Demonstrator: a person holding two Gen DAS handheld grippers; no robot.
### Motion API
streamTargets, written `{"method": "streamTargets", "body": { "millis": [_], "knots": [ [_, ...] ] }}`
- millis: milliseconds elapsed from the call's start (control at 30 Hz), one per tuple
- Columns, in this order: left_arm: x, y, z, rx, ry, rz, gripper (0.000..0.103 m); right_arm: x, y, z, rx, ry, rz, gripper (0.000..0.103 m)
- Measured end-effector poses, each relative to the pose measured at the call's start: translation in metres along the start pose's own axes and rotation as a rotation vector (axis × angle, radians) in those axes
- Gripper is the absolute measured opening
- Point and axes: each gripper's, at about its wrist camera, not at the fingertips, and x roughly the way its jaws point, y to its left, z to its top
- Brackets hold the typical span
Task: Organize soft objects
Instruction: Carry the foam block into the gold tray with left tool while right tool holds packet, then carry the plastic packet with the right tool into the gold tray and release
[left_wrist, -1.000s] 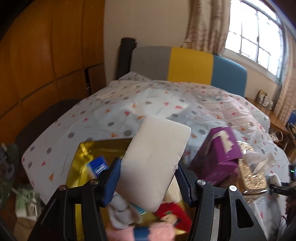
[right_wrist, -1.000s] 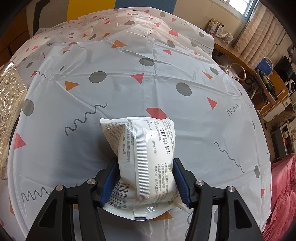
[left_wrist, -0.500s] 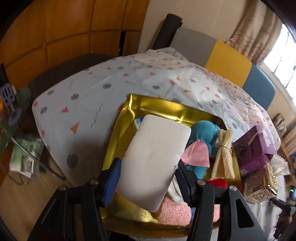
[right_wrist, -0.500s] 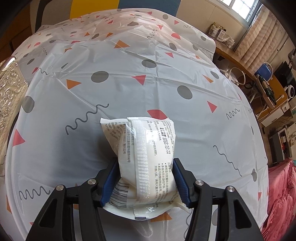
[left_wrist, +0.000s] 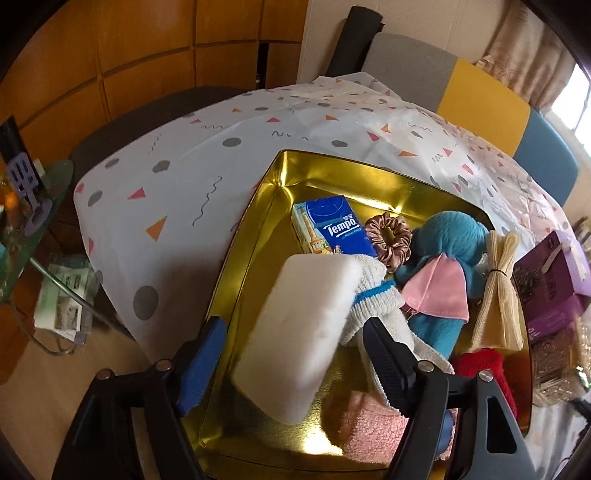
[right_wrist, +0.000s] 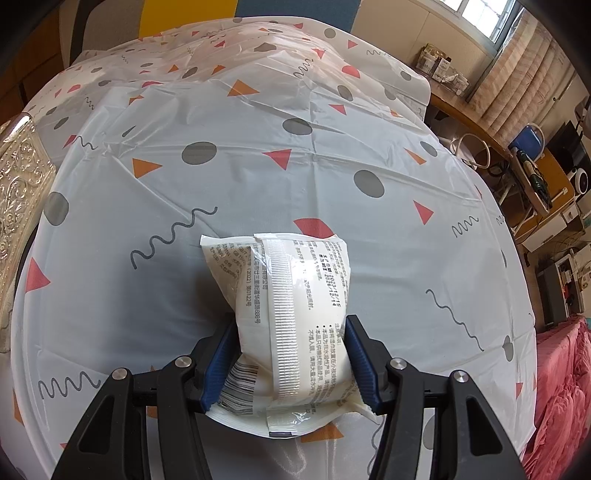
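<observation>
In the left wrist view a white sponge block (left_wrist: 299, 332) lies loose between the wide-open fingers of my left gripper (left_wrist: 291, 354), over the near left part of a gold tray (left_wrist: 258, 236). The tray holds a blue Tempo tissue pack (left_wrist: 332, 225), a brown scrunchie (left_wrist: 388, 236), a blue plush with a pink patch (left_wrist: 448, 258), a white sock (left_wrist: 373, 295), a straw bundle (left_wrist: 498, 291), a pink fluffy item (left_wrist: 373, 424) and a red item (left_wrist: 487, 369). In the right wrist view my right gripper (right_wrist: 291, 362) is shut on a white plastic packet (right_wrist: 291, 306) over the patterned tablecloth (right_wrist: 258, 129).
A purple box (left_wrist: 554, 284) and an embossed gold box (left_wrist: 554, 354) stand right of the tray; the gold box also shows in the right wrist view (right_wrist: 18, 184). A multicoloured chair back (left_wrist: 480, 96) is behind the table. A glass side table (left_wrist: 33, 229) stands at left.
My left gripper tilted down over the gold tray, then opened and let go of the sponge, which now drops toward the tray. My right gripper stays still, holding the packet.
</observation>
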Motion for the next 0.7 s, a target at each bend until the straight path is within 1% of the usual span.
{"method": "streamTargets", "body": {
  "millis": [67, 167, 300, 500, 700],
  "knots": [
    [-0.002, -0.001, 0.000, 0.006, -0.009, 0.007, 0.078, 0.000, 0.000, 0.000, 0.000, 0.000, 0.001, 0.058],
    [-0.008, -0.005, -0.002, 0.048, -0.047, 0.048, 0.078, 0.000, 0.000, 0.000, 0.001, 0.001, 0.002, 0.058],
    [-0.022, -0.013, -0.003, 0.088, -0.092, 0.057, 0.078, 0.000, 0.000, 0.001, -0.001, 0.004, 0.002, 0.058],
    [-0.043, -0.027, -0.003, 0.133, -0.150, 0.036, 0.078, 0.000, -0.001, 0.001, 0.012, 0.012, 0.010, 0.057],
    [-0.061, -0.043, -0.004, 0.172, -0.188, 0.002, 0.078, 0.002, -0.006, 0.003, 0.052, 0.026, 0.037, 0.057]
  ]
}}
